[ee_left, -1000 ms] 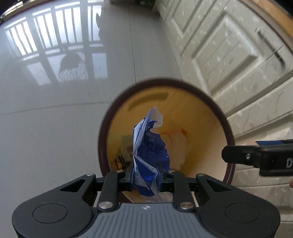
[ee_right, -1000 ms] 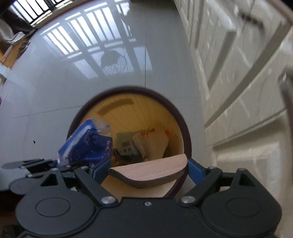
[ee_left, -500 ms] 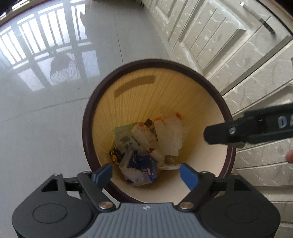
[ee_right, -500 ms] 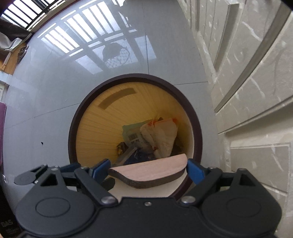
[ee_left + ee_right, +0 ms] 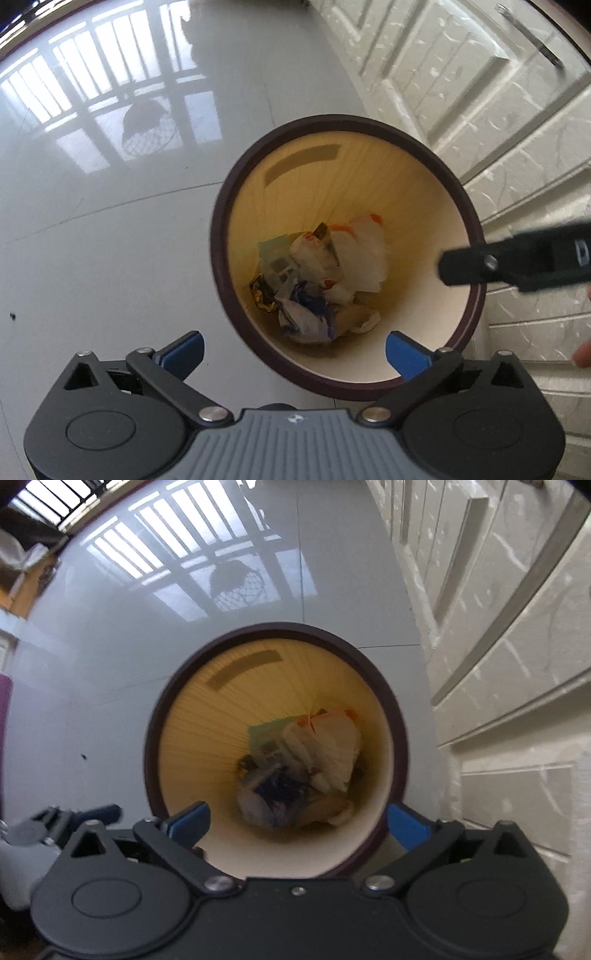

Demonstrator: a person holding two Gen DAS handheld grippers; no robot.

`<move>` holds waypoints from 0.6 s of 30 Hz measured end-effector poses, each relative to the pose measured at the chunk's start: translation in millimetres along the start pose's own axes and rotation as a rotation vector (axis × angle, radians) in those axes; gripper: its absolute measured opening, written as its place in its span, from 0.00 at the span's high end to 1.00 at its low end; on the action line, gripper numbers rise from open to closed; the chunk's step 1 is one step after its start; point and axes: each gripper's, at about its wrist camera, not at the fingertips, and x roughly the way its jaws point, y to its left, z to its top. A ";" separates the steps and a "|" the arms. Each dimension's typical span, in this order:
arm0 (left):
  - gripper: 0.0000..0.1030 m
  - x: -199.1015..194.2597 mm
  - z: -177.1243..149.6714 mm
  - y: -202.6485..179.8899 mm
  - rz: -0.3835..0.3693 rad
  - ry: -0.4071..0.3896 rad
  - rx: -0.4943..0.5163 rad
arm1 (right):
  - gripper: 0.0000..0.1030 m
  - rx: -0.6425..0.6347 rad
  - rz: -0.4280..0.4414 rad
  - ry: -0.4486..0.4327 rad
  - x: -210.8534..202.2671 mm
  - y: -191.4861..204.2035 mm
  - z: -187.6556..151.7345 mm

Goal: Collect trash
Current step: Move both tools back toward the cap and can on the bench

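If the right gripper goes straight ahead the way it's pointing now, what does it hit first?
Probably the trash pile at the bottom of the bin. The right gripper, jaws open and empty, looks straight down the mouth. Depth is unclear; the near rim sits close below its line.

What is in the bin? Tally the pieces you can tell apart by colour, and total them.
Blue-and-white wrapper: 1
Gold foil wrapper: 1
Green printed pack: 1
White bag with orange: 1
White wrapper, red print: 1
Tan piece: 1
Total: 6 told apart; more may lie hidden.
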 end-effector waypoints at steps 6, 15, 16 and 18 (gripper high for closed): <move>0.00 -9.3 0.5 9.0 0.011 0.001 -0.046 | 0.00 -0.030 -0.033 -0.002 -8.2 0.4 -2.8; 0.00 -35.7 2.8 15.5 0.029 -0.007 -0.064 | 0.00 -0.065 -0.055 -0.037 -32.4 8.7 -8.5; 0.00 -40.0 3.3 17.0 0.040 -0.010 -0.065 | 0.00 -0.070 -0.056 -0.040 -35.7 9.4 -9.5; 0.00 -48.1 3.8 20.4 0.052 -0.013 -0.066 | 0.00 -0.074 -0.062 -0.047 -41.5 11.1 -11.6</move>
